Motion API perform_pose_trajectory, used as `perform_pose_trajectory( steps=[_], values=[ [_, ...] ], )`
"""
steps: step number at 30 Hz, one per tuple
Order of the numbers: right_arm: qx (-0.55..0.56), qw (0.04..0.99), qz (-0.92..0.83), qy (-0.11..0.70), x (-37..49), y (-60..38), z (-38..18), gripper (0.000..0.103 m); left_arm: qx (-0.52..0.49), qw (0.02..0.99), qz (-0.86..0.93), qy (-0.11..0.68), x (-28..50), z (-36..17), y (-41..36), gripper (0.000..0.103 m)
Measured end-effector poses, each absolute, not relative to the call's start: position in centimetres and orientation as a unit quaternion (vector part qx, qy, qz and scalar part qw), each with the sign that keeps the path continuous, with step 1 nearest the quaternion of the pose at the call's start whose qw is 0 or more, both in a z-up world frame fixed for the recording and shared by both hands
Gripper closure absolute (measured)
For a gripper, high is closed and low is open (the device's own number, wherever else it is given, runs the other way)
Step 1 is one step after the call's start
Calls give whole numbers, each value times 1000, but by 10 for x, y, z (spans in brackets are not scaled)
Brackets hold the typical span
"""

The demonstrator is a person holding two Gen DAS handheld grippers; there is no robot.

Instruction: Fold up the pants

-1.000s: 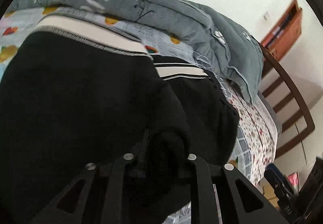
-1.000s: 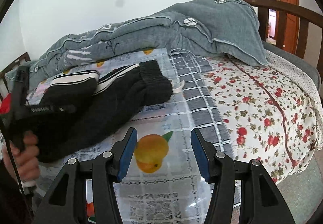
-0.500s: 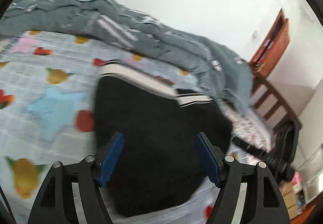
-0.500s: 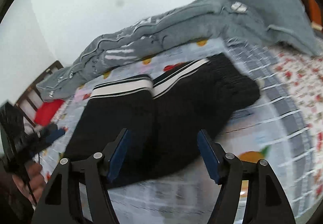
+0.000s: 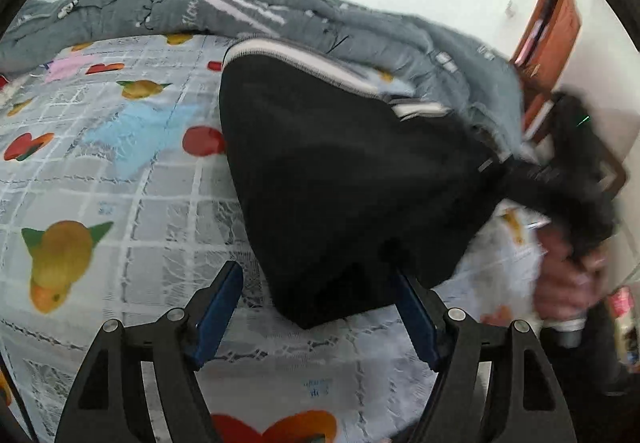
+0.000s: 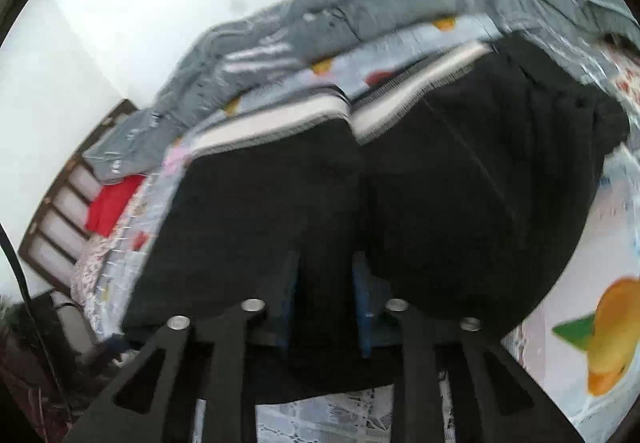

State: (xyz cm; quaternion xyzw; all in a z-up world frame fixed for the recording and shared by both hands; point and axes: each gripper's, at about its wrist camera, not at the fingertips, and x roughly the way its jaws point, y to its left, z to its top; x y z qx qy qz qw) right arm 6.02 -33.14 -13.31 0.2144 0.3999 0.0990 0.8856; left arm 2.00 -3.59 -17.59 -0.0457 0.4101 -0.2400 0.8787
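Note:
Black pants [image 5: 344, 179] with a white-striped waistband lie folded on the fruit-print bed sheet [image 5: 120, 179]. My left gripper [image 5: 320, 303] is open, its blue pads on either side of the near corner of the pants, holding nothing. In the right wrist view the pants [image 6: 460, 195] fill the middle. My right gripper [image 6: 326, 307] is shut on the near edge of the black fabric. The right gripper also shows blurred at the right edge of the left wrist view [image 5: 560, 179], with a hand under it.
A grey quilt [image 5: 280, 15] is piled along the far side of the bed. A dark wooden headboard [image 6: 60, 211] and a red cloth [image 6: 112, 203] lie at the left. A wooden door [image 5: 552, 27] stands at the far right.
My right gripper has moved in onto the pants and shut on their near edge. My left gripper let go of the fabric earlier, is open, and has come closer to the corner.

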Motion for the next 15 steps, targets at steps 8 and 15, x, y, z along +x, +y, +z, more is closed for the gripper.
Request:
perform_pose_trajectory(
  steps=[8,15],
  values=[
    [145,930,89,324,62,-366,-64,84,51,901,-177,393,25,-178,-84,26],
    [124,943,0,308,42,-456,-64,84,8,896,-192,399,32,-172,-91,23]
  ],
)
